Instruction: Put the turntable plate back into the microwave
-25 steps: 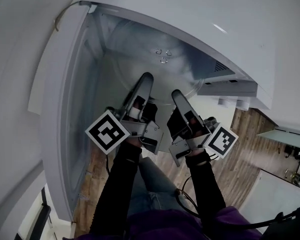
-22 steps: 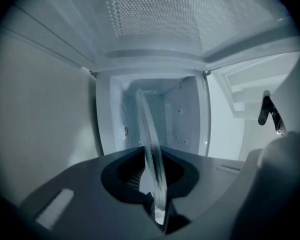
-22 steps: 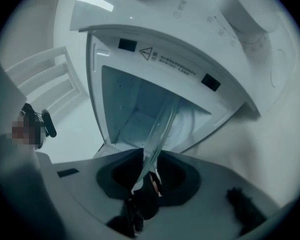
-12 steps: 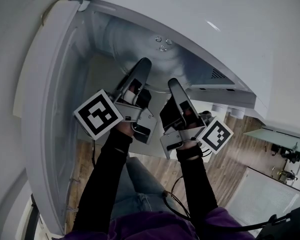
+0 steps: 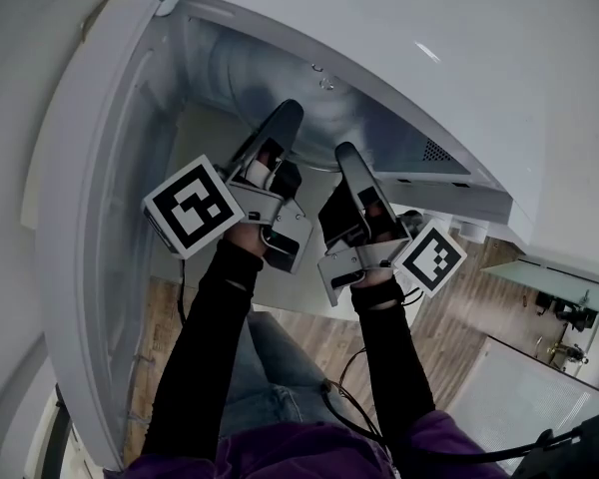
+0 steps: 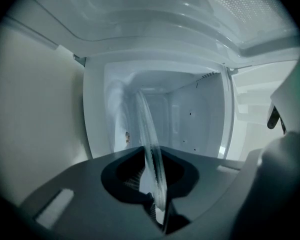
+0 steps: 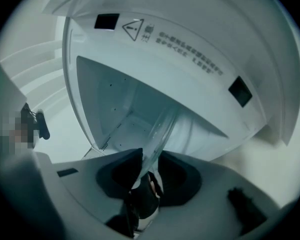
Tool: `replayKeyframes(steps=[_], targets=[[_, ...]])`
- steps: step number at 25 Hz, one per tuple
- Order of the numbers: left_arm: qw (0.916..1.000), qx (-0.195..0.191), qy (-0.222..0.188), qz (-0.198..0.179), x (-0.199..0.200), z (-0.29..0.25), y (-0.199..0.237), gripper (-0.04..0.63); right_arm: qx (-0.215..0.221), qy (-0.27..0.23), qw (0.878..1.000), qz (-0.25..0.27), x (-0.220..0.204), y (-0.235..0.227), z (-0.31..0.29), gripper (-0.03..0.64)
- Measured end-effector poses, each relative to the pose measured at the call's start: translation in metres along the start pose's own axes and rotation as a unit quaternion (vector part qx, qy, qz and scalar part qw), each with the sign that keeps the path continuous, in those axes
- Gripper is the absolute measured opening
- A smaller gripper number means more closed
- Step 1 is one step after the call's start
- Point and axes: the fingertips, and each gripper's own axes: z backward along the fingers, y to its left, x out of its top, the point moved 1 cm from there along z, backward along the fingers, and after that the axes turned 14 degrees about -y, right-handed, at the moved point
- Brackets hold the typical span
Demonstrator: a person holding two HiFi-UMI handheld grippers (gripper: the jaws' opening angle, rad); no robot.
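The clear glass turntable plate (image 5: pixel 270 88) is held level inside the open white microwave (image 5: pixel 479 78), with its far part deep in the cavity. My left gripper (image 5: pixel 290 110) is shut on the plate's near rim; in the left gripper view the rim (image 6: pixel 149 134) runs edge-on between the jaws of that gripper (image 6: pixel 157 194). My right gripper (image 5: pixel 344 153) is at the rim beside it. Its jaws have just been opening, and the rim (image 7: pixel 162 126) still lies between them (image 7: pixel 149 169) with a gap at one side.
The microwave door (image 5: pixel 90 218) stands swung open on the left. The cavity's back wall (image 6: pixel 190 119) and side wall (image 7: pixel 105 99) are close around the plate. Wooden floor (image 5: pixel 459 297) lies below on the right.
Both grippers stay at the plate's near rim in the cavity mouth. The head view has shifted, so the door and cavity sit a little higher in the picture.
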Motion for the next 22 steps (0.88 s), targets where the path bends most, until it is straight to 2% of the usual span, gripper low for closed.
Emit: replayKeyframes(steps=[9, 15, 22], targets=[[0.9997, 0.026, -0.003, 0.005, -0.0003, 0.0034, 0.0082, 0.044, -0.006, -0.003, 1.000, -0.004, -0.0012, -0.0032, 0.0012, 0.100], [0.9997, 0.026, -0.005, 0.005, 0.0000, 0.0026, 0.0059, 0.045, -0.009, -0.001, 1.000, 0.000, 0.0002, -0.0030, 0.0014, 0.103], [0.9988, 0.040, -0.015, 0.023, 0.0002, 0.0040, 0.0055, 0.043, -0.008, -0.012, 1.000, 0.000, 0.0011, -0.0009, 0.0015, 0.103]])
